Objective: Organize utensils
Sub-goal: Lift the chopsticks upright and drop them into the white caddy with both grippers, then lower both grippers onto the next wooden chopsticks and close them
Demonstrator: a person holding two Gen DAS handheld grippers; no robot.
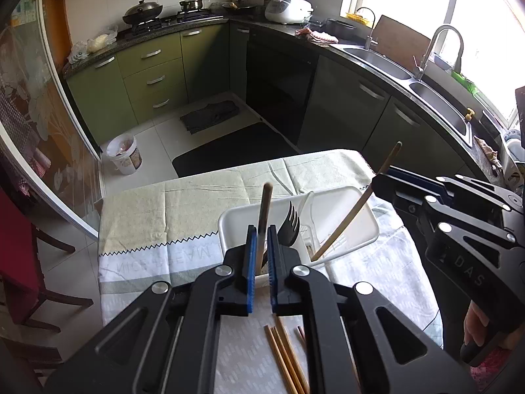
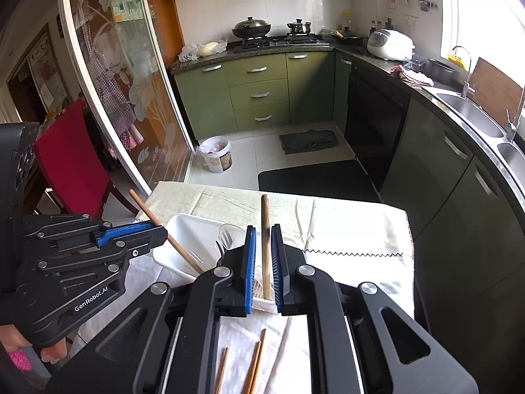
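A white tray (image 1: pixel 226 220) (image 2: pixel 174 226) sits on the cloth-covered table with a black fork (image 1: pixel 290 220) and clear plastic cutlery (image 2: pixel 224 243) in it. My left gripper (image 1: pixel 261 229) (image 2: pixel 162 229) is shut on a dark-tipped wooden chopstick (image 1: pixel 265 203) that stands nearly upright, its lower end down in the tray. My right gripper (image 2: pixel 262 228) (image 1: pixel 377 180) is shut on another wooden chopstick (image 2: pixel 265 223) (image 1: pixel 354 207), also with its low end in the tray. Several loose chopsticks (image 1: pixel 285 354) (image 2: pixel 256 367) lie on the cloth below both grippers.
The table's far edge (image 1: pixel 229 167) drops to a tiled floor with a black mat (image 1: pixel 229 151) and a white bucket (image 1: pixel 124 157). Green cabinets and a sink counter (image 1: pixel 393 69) curve round the right. A red chair (image 2: pixel 69 157) stands at the left. A hand (image 1: pixel 475 328) grips the right tool.
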